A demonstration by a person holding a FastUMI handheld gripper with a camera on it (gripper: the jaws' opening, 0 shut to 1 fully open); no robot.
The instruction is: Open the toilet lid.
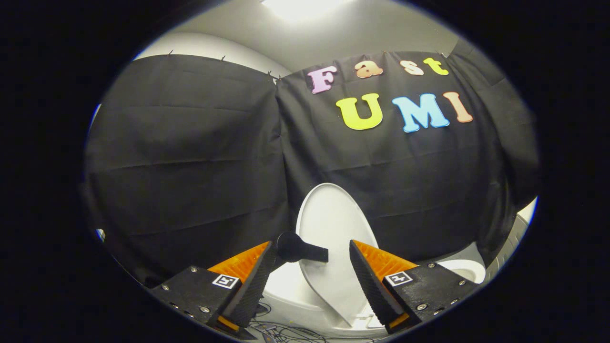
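Note:
The white toilet lid (331, 228) stands raised, nearly upright, leaning back toward the black cloth wall just ahead of my fingers. A black handle (300, 250) sticks out from the lid's left edge, close to my left finger (259, 271). My gripper (312, 252) is open, with the lid's lower part seen in the gap between the fingers and neither finger pressing on it. The white toilet bowl rim (464, 269) shows past my right finger (369, 274).
The black cloth wall (190, 157) hangs close behind the toilet. The white toilet body (290, 286) sits below the lid. Thin cables (286, 331) lie on the floor beneath my fingers. A pale tiled surface (517, 233) shows beyond the cloth's right edge.

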